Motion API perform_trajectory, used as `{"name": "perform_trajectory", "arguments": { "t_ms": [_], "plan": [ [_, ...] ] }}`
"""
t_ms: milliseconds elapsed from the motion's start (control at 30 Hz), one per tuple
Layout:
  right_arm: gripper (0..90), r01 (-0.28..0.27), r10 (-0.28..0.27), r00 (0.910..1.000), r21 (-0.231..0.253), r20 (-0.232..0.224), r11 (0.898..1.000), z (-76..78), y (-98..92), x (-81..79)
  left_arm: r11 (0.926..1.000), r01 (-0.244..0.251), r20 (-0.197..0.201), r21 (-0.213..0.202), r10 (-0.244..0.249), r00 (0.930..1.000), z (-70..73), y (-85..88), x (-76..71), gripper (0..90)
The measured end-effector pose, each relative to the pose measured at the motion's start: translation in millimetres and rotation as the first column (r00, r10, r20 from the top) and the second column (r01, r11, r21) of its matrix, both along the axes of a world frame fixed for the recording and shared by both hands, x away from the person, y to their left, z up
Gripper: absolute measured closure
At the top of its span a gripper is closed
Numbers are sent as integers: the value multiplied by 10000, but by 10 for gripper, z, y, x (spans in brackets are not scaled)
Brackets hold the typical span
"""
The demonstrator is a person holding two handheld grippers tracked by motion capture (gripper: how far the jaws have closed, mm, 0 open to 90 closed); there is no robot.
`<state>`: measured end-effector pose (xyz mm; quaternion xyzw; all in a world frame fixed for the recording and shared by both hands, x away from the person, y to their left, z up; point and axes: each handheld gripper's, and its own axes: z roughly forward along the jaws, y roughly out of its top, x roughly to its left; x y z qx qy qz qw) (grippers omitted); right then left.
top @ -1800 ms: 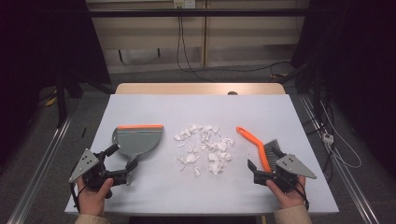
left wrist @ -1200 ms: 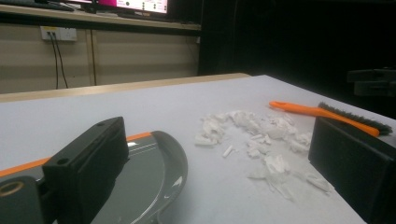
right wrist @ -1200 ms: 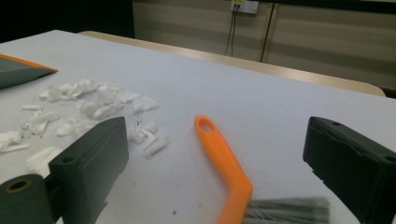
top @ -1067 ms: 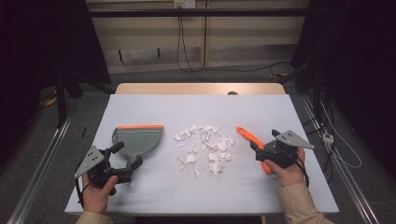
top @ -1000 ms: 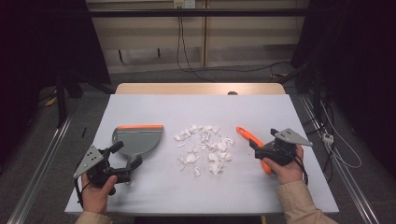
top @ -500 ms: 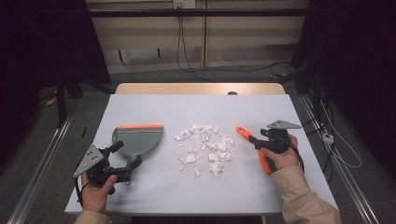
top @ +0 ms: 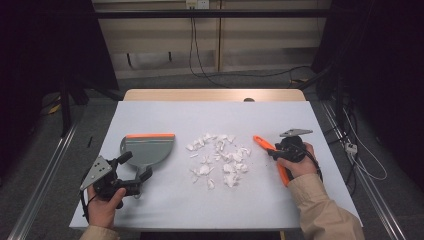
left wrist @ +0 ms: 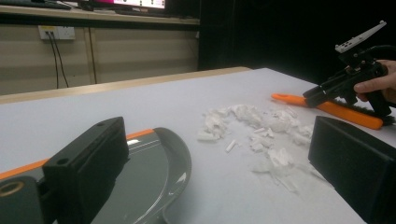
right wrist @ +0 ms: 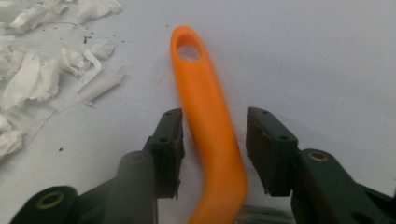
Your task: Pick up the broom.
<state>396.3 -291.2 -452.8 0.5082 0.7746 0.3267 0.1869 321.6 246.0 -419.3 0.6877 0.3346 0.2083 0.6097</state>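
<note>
the right gripper (right wrist: 212,123) has been closing around the orange brush handle (right wrist: 210,126). its left pad seems to touch, the right stands clear. the left gripper (top: 134,172) gapes empty by the dustpan (top: 147,150).

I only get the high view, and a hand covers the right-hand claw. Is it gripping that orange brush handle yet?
Observer: Not yet. In the right gripper view the brush handle lies between the jaws of the right gripper, which have just been closing, but a gap shows beside one pad.
Operator: Anything special about the handle's end?
Observer: It has a hanging hole, out beyond the jaws.
Operator: And the other claw?
Observer: The left gripper view shows the left gripper wide open, with the rim of the dustpan beside one jaw.
</note>
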Motion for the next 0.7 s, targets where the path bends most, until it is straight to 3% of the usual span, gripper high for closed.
{"name": "perform_trajectory", "arguments": {
  "t_ms": [267, 400, 433, 500, 700],
  "plan": [
    [654, 30, -30, 9997, 12, -229, 10000, -7, -4, 61, 10000, -37, 1, 58, 37, 10000, -3, 7, 0, 45],
    [680, 639, -640, 9978, -95, -161, 9979, 10, -107, 98, 9999, -103, 48, 102, 102, 9999, 2, 7, -4, 50],
    [678, 805, -805, 9968, 39, -4, 9967, 11, -146, 105, 9999, -133, 95, 80, 132, 9999, 7, 4, -9, 50],
    [653, 975, -971, 9952, 338, -137, 9947, 16, -181, 108, 9999, -112, 106, 9, 112, 9999, 18, 9, -7, 50],
    [576, 1021, -1031, 9938, -240, -425, 9945, 50, -127, 124, 9999, -1, 66, 149, 0, 10000, 8, -8, -4, 50]
  ]
}}
